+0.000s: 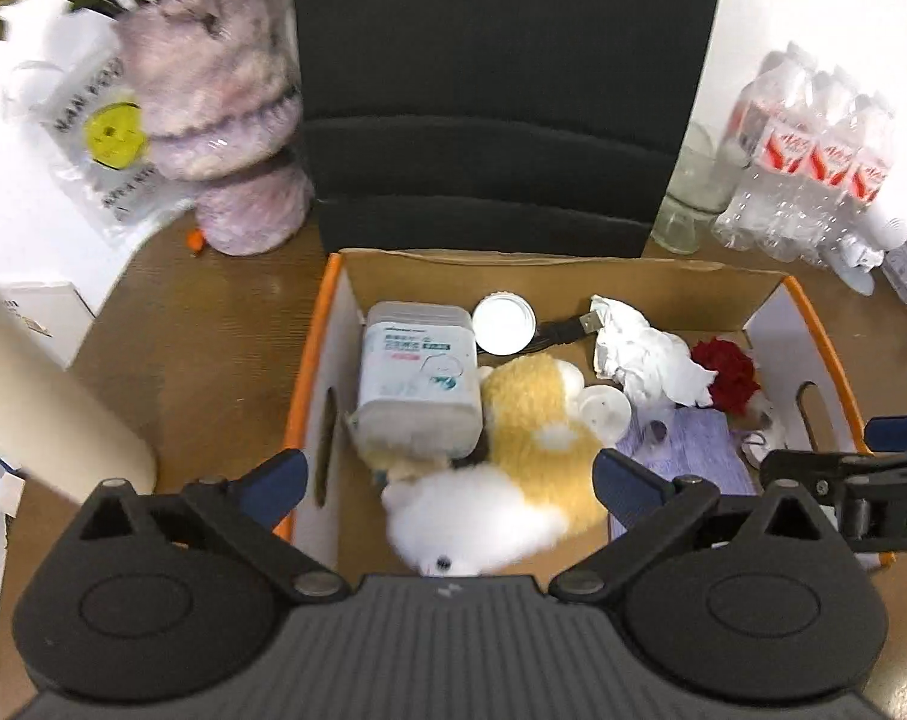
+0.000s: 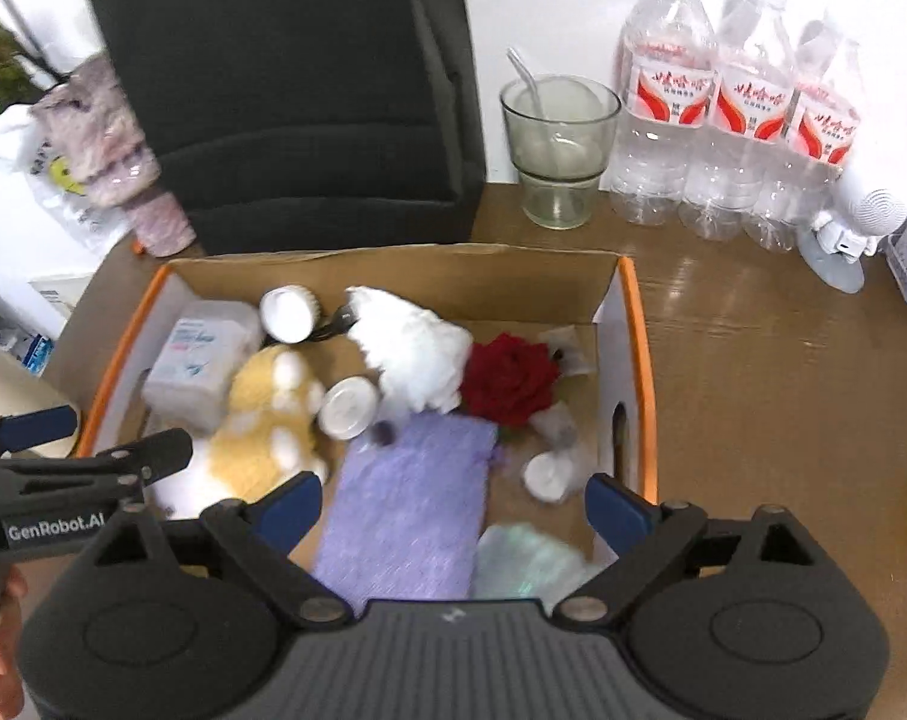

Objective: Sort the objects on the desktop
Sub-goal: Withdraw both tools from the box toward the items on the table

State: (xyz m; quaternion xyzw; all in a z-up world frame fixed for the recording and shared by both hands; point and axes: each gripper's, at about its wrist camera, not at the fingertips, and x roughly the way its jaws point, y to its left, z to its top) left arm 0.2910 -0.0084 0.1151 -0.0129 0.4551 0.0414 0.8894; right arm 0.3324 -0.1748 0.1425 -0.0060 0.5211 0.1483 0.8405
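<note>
Both grippers are hovering over the box (image 1: 573, 285), which is sitting on the bench (image 2: 783, 390) in front of the black chair (image 1: 501, 90).

Left gripper (image 1: 450, 477): fingers are spread wide, gripping nothing, hanging above the plush (image 1: 513, 456) at the box's near-left side.

Right gripper (image 2: 453, 507): fingers are also spread wide and holding nothing, hanging above the purple pouch (image 2: 411, 498) at the box's near-middle.

Everything below is lying in the box:
- wipes pack (image 1: 417, 378) against the left wall, touching the plush
- white cap (image 1: 504, 324) at the back, next to a USB cable (image 1: 567, 330)
- crumpled tissue (image 2: 411, 354) back-centre
- rose (image 2: 510, 381) right of the tissue, touching it
- small lid (image 2: 348, 408) between plush and tissue

Outside the box: glass (image 2: 558, 150) and bottles (image 2: 735, 138) are standing behind its right side.
</note>
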